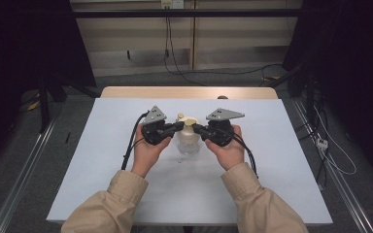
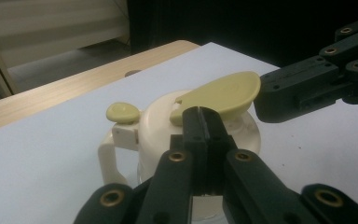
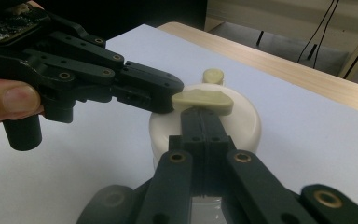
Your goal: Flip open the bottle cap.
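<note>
1. High view: a clear glass jar with a cream plastic lid (image 1: 188,137) stands near the middle of a pale blue table cover (image 1: 126,194), between the person's two hands.
2. The left gripper (image 1: 178,125) comes at the lid from the left and the right gripper (image 1: 197,128) from the right; their black tips meet at the lid's top, close to each other.
3. Left gripper view: the left gripper's (image 2: 204,122) jaws are pressed flat together with no gap and nothing between them. Their tip rests against the underside of a pale yellow-green flip tab (image 2: 223,93) on top of the lid.
4. Beside that tab, a small yellow-green round button (image 2: 123,112) sits on a cream hinge block above the lid's looped handle (image 2: 107,158).
5. Right gripper view: the right gripper's (image 3: 201,120) jaws are likewise closed tight on themselves, gripping nothing, with the tip just under the same tab (image 3: 204,100).
6. There the left gripper's closed tip touches the tab's near end from the left, and a thumb (image 3: 9,100) rests on that gripper's body.
7. A bare strip of light wooden tabletop (image 1: 189,92) borders the cover's far edge.
</note>
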`<state>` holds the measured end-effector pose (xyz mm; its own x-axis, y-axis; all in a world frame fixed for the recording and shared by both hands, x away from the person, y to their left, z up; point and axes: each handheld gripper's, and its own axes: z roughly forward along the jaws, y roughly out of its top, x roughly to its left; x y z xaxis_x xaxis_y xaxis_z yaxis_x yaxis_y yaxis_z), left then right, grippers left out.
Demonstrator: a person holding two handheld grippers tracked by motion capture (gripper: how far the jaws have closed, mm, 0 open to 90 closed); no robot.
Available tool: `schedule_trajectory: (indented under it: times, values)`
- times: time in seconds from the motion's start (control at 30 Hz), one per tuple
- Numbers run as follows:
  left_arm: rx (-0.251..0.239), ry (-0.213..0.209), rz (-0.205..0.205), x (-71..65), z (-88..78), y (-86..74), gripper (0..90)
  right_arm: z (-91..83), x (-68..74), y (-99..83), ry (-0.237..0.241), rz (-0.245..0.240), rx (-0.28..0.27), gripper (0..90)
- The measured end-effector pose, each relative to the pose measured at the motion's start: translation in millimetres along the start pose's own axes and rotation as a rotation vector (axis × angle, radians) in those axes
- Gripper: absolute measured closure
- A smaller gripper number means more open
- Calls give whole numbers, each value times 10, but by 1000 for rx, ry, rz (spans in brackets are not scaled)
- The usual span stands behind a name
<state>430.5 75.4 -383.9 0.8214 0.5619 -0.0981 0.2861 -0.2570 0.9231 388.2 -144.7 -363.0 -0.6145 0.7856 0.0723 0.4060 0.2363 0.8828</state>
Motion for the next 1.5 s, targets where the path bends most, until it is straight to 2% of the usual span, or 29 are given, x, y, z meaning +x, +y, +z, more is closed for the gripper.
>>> schedule_trajectory:
  times: [1.0, 1.07, 1.17, 1.5]
  values:
    - [-7, 11, -13, 13, -14, -12, 900, 27, -2, 126, -7, -5, -14, 900]
    - [-2, 17, -1, 7, -16, -8, 900, 33, 2, 139, -9, -7, -18, 900]
    - [-6, 16, -4, 6, -17, -12, 900, 45, 3, 157, -12, -12, -23, 900]
    - [-11, 15, -8, 1, -13, -17, 900, 87, 7, 155, -15, -14, -11, 900]
